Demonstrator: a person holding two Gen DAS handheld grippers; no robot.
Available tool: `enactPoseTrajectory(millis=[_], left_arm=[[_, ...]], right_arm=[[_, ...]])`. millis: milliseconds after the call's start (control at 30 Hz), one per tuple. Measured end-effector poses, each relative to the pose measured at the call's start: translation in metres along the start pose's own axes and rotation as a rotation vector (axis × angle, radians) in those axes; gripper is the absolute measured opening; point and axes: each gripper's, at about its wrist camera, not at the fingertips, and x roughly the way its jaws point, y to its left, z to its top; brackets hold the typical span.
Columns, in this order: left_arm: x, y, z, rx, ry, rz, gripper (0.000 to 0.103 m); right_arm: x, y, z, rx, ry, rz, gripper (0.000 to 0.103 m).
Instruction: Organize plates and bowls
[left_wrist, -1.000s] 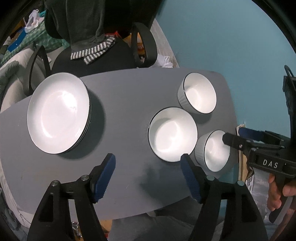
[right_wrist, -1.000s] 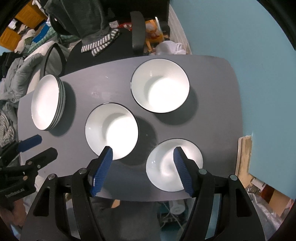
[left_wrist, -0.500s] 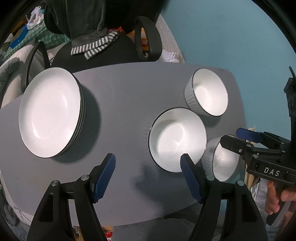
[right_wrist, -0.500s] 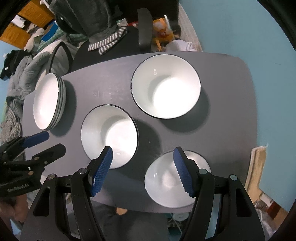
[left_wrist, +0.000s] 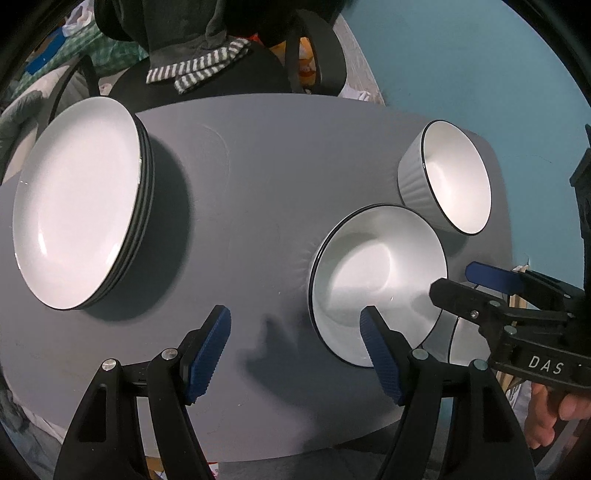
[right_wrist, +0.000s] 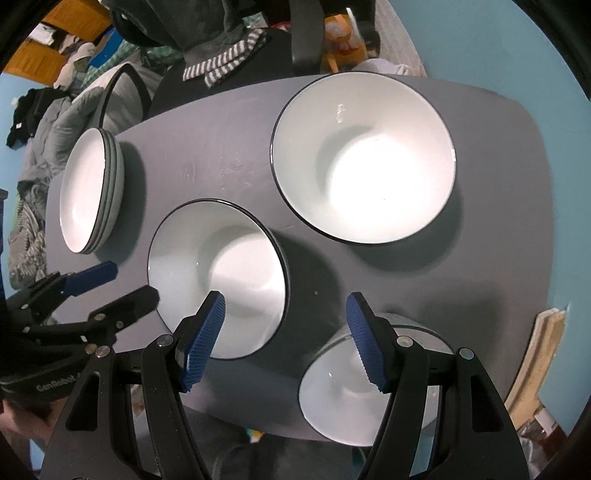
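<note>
Left wrist view: the left hand-held gripper (left_wrist: 295, 339) stands wide open and empty, pointing steeply down at the grey oval bench (left_wrist: 258, 177). The middle white round ceramic bowl with a black rim (left_wrist: 376, 280) lies to its right, with the right blue pad (left_wrist: 380, 354) over the bowl's near rim. The stack of white black-rimmed plates (left_wrist: 77, 229) sits well apart to the left. The ribbed white bowl (left_wrist: 454, 177) stands just beyond the middle bowl. No long axis: every piece is round.

Right wrist view: the right hand-held gripper (right_wrist: 286, 339) is open and empty. Its left pad overlaps the middle bowl (right_wrist: 218, 277); its right pad overlaps the near white bowl at the bench edge (right_wrist: 343, 398). Bare bench lies between the pads. The near bowl is closest to this hand.

Compared with the earlier frames, both hand-held grippers have come down: the bowls appear larger and the near bowl sits lower in view; both openings are unchanged
</note>
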Motion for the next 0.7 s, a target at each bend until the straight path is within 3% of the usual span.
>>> enactPoseTrajectory(millis=[700], left_arm=[[0.032, -0.001, -0.003, -0.052, 0.016, 0.015, 0.074]], right_arm=[[0.027, -0.002, 0.010, -0.070, 0.031, -0.034, 0.065]])
